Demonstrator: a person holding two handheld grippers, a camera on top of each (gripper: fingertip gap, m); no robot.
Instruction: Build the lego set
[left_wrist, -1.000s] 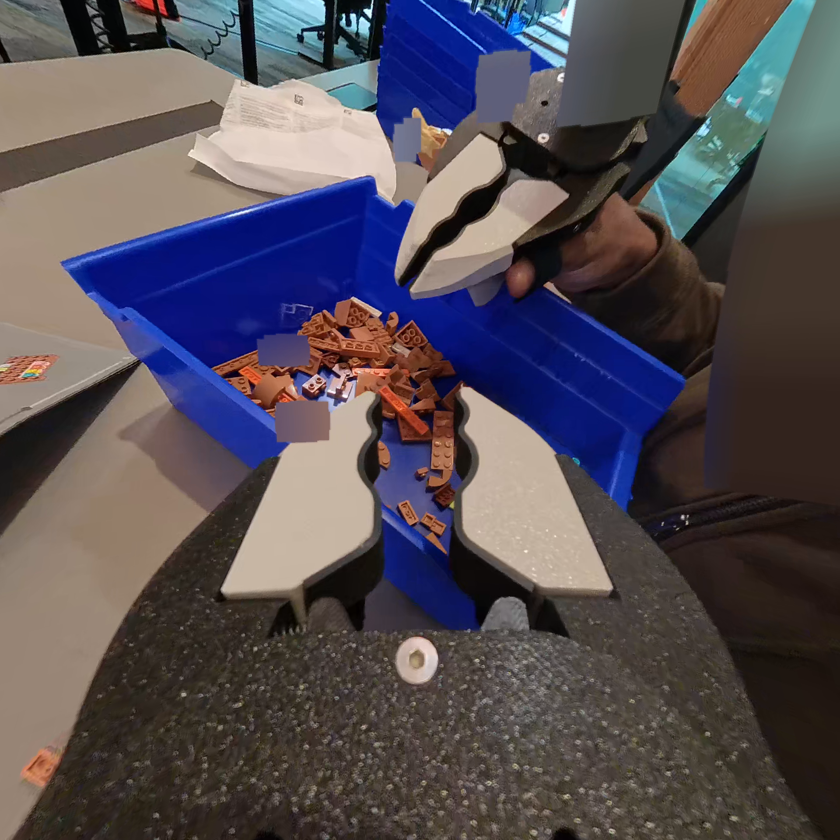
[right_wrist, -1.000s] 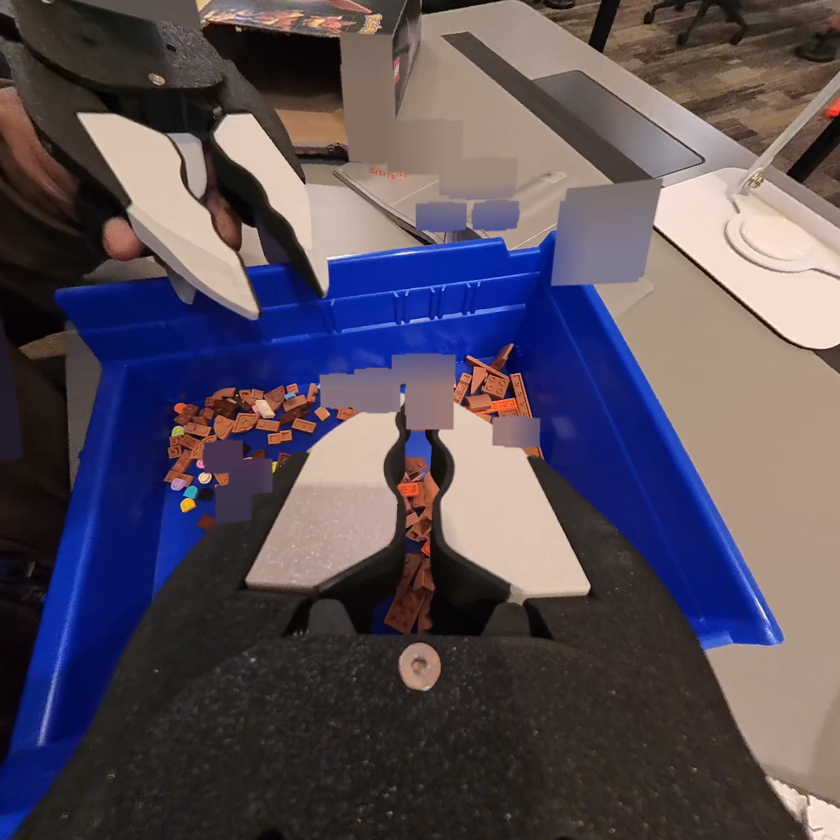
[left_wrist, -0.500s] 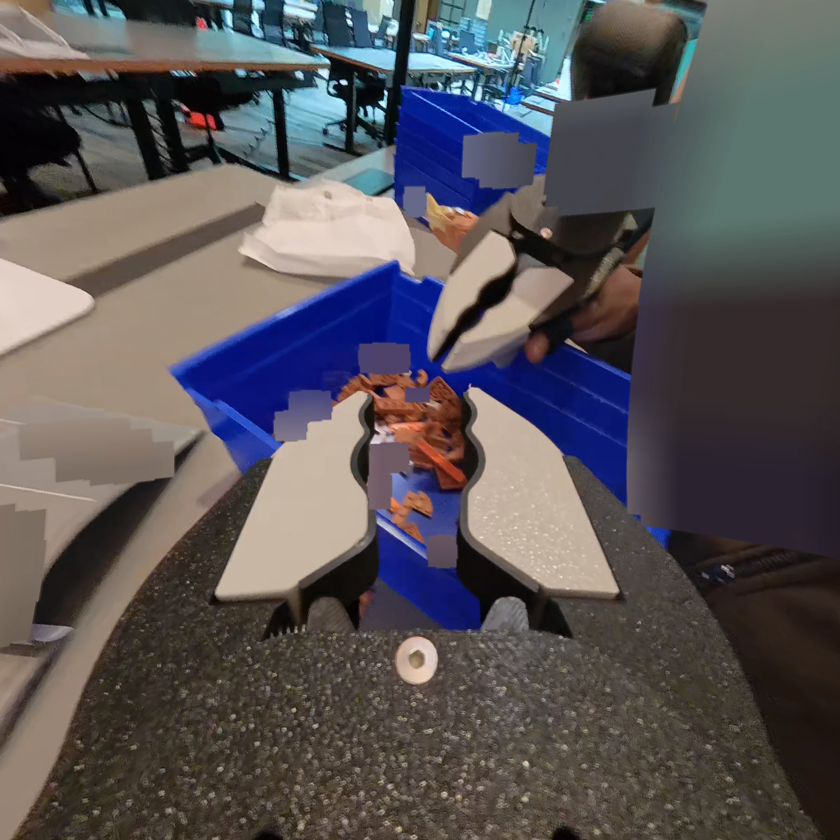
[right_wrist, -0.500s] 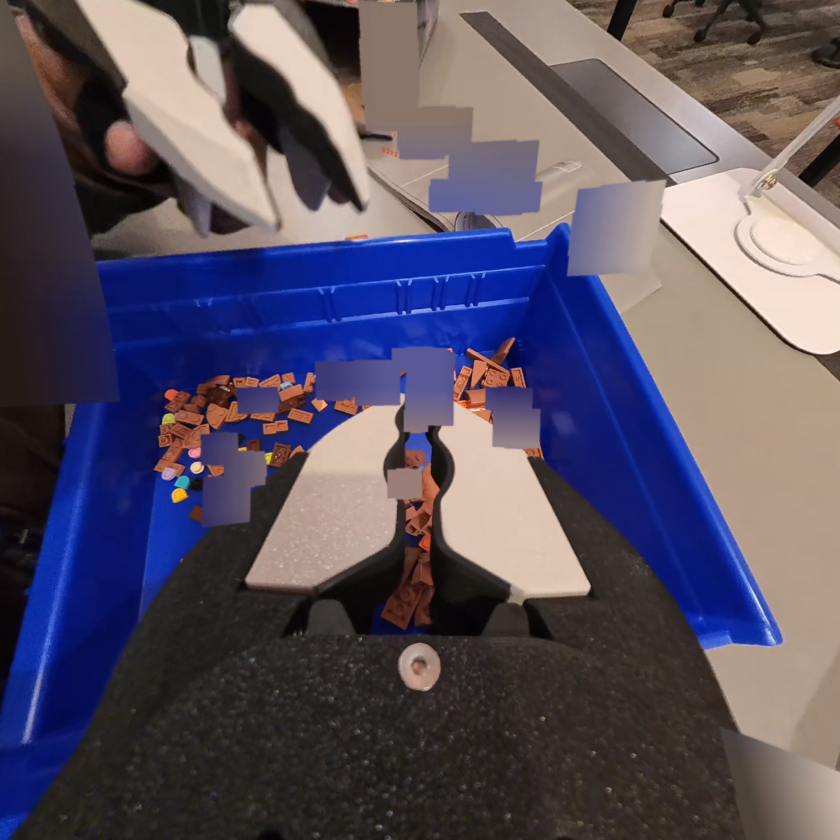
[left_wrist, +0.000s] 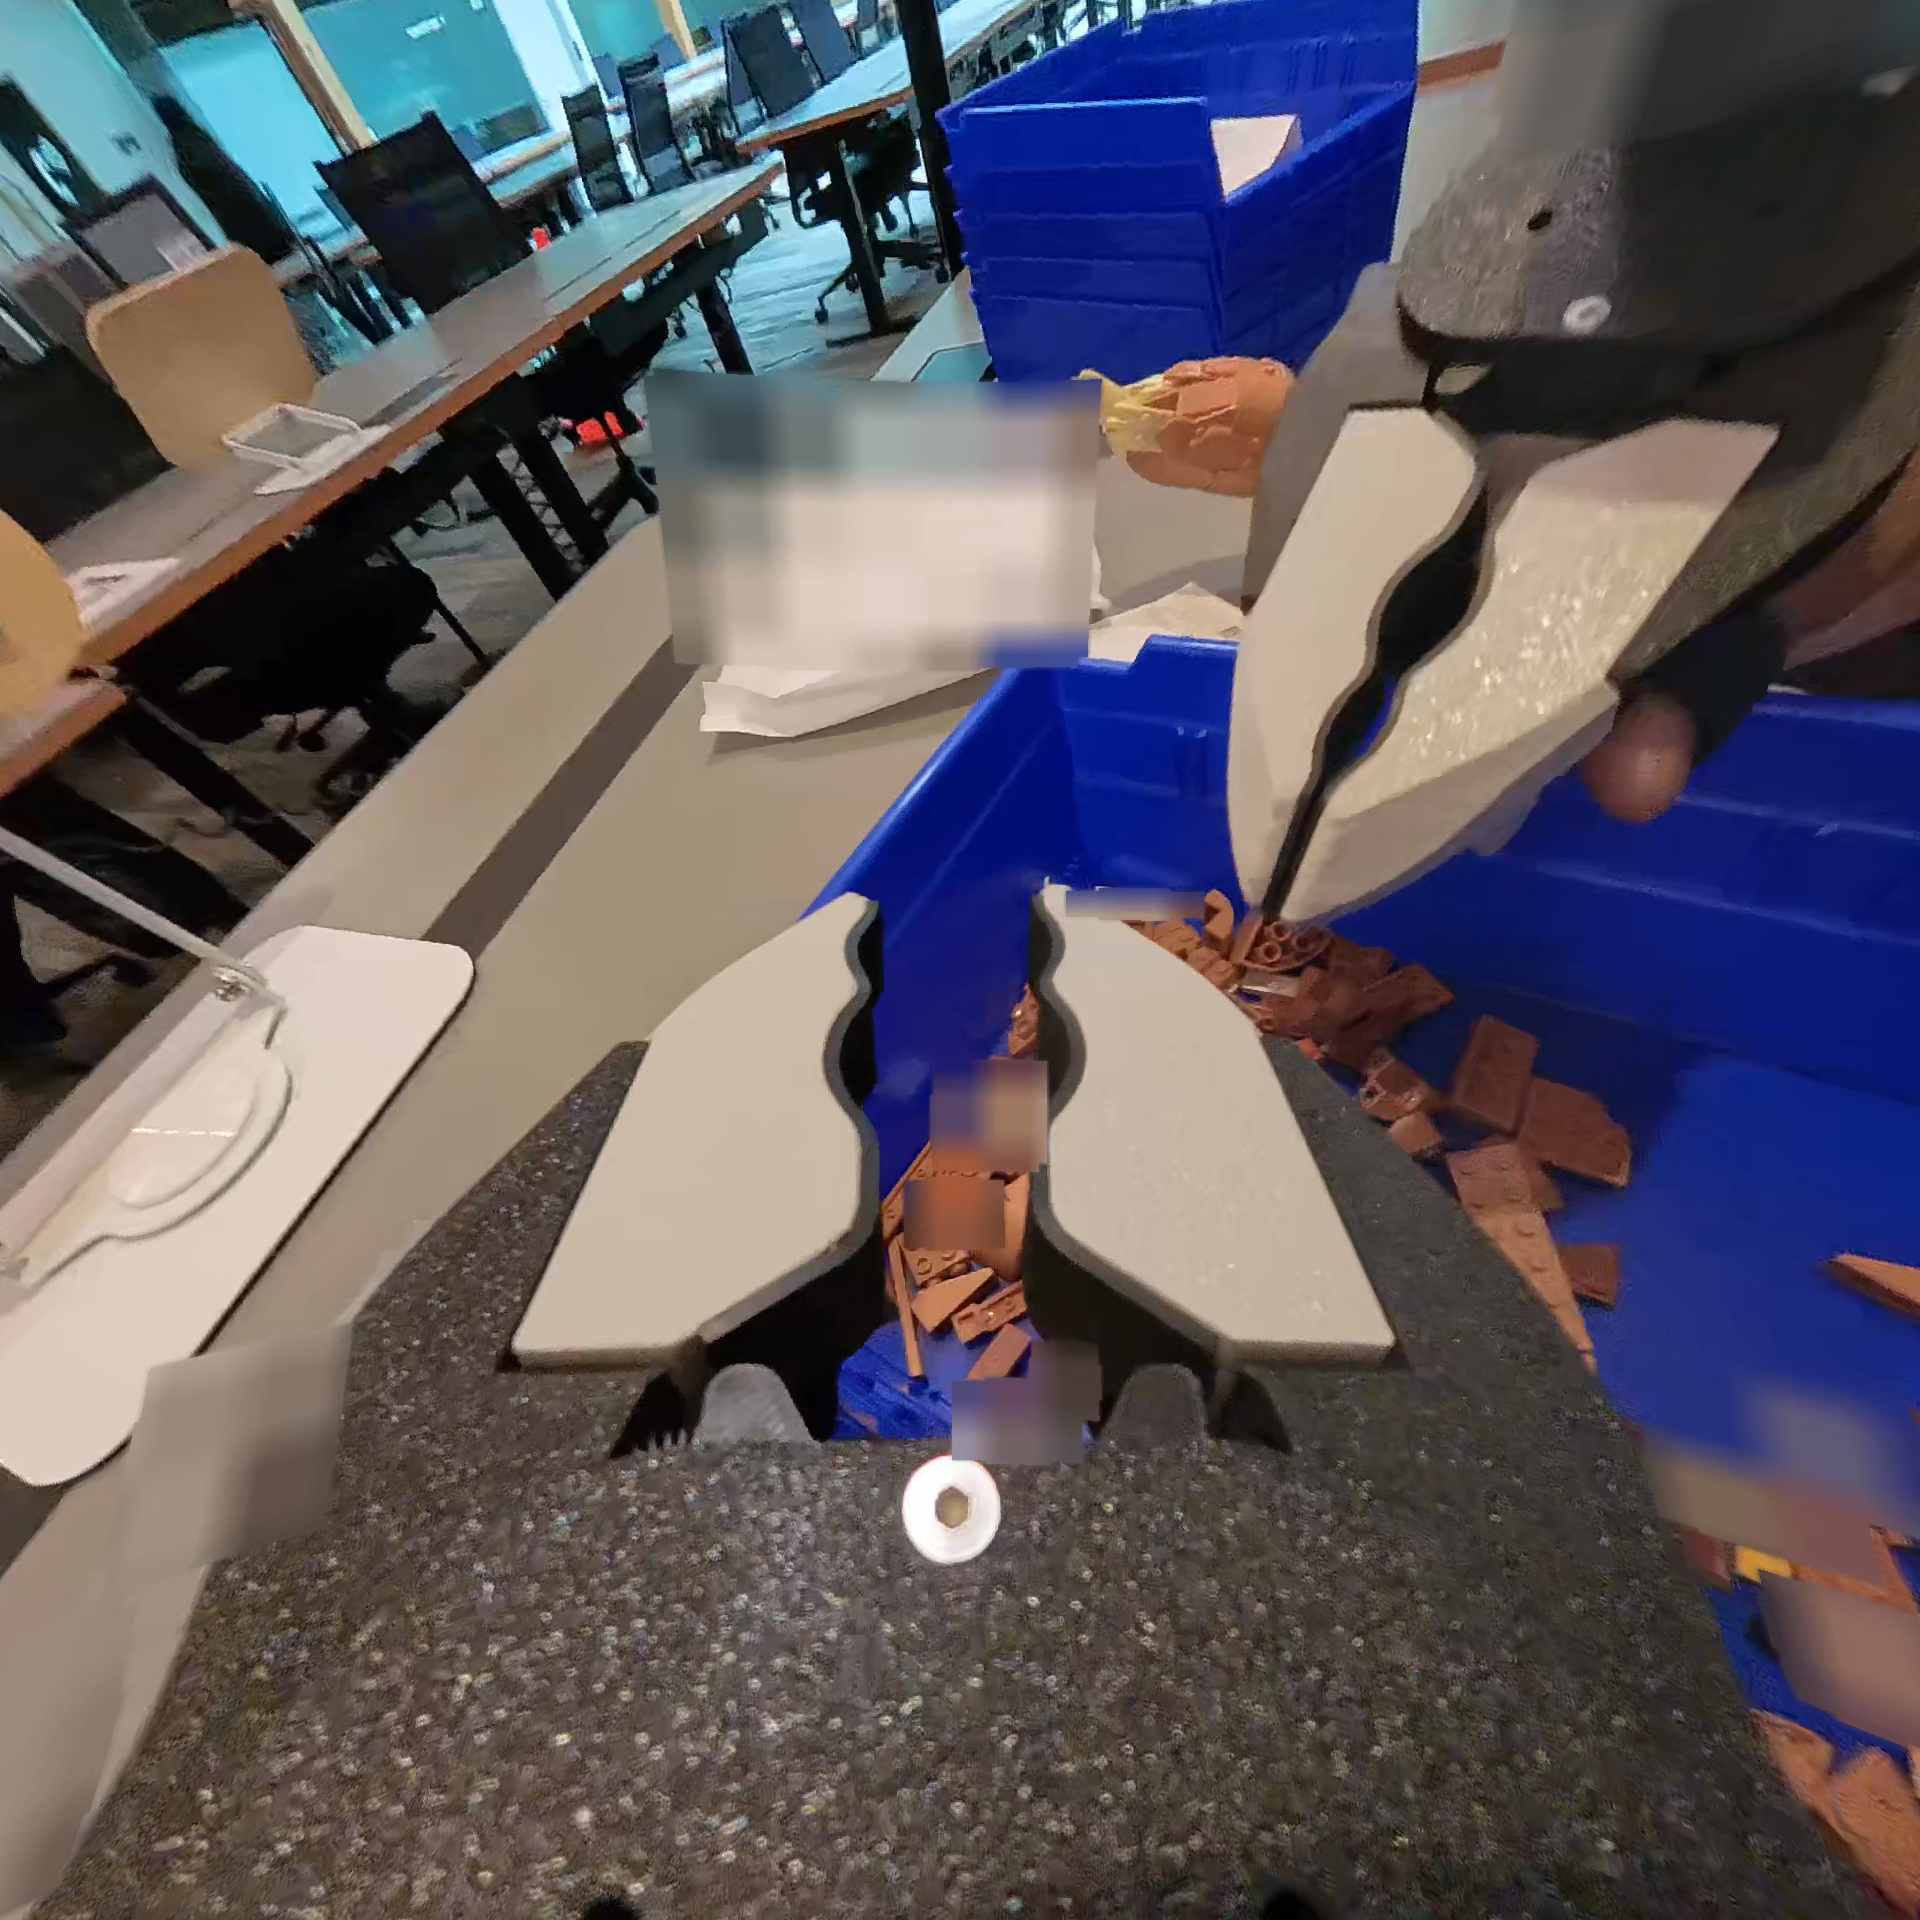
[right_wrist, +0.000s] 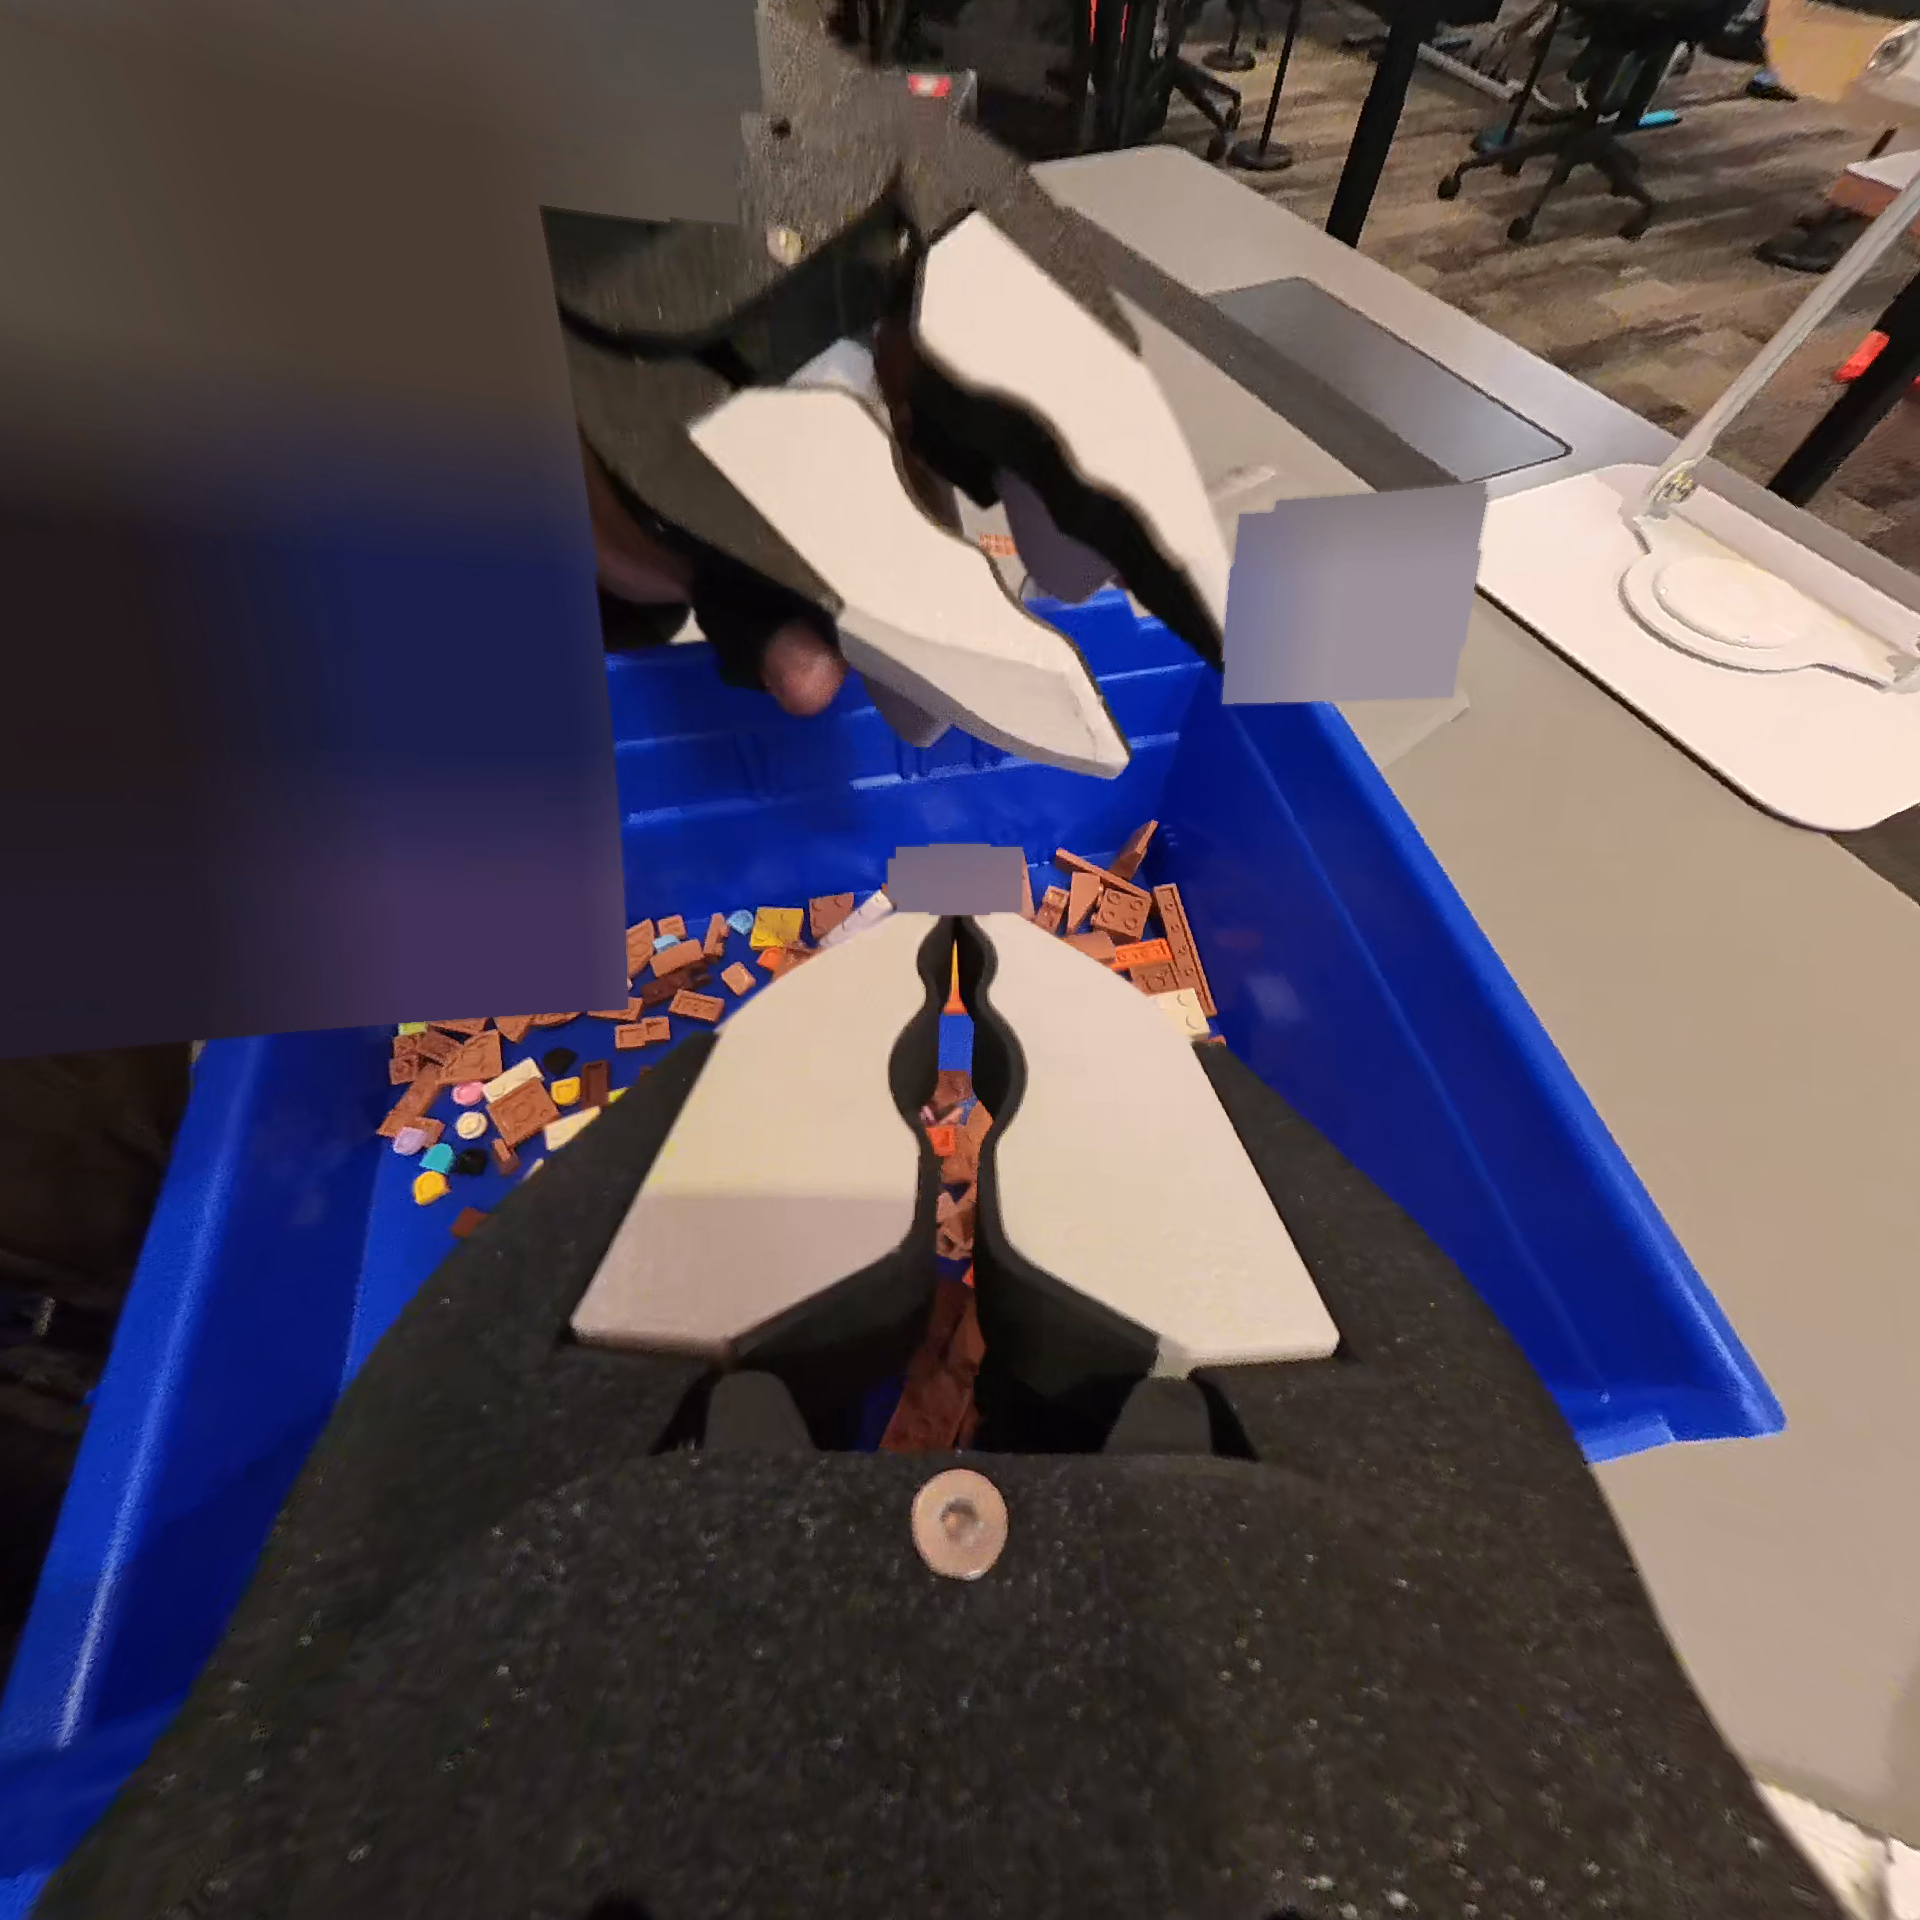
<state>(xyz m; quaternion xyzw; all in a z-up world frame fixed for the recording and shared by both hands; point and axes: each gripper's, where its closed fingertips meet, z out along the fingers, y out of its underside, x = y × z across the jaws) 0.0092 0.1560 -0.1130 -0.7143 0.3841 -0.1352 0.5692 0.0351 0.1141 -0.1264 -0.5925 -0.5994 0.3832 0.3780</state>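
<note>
Our left gripper (left_wrist: 954, 914) fingers gape empty above the blue bin (left_wrist: 1766, 914); right gripper (right_wrist: 956, 930) fingers nearly closed, tips down at brown bricks (left_wrist: 1340, 997), grip unclear.

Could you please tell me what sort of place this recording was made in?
Probably an open-plan office or lab: rows of long desks with black office chairs, carpeted floor, and stacked blue bins for parts.
</note>
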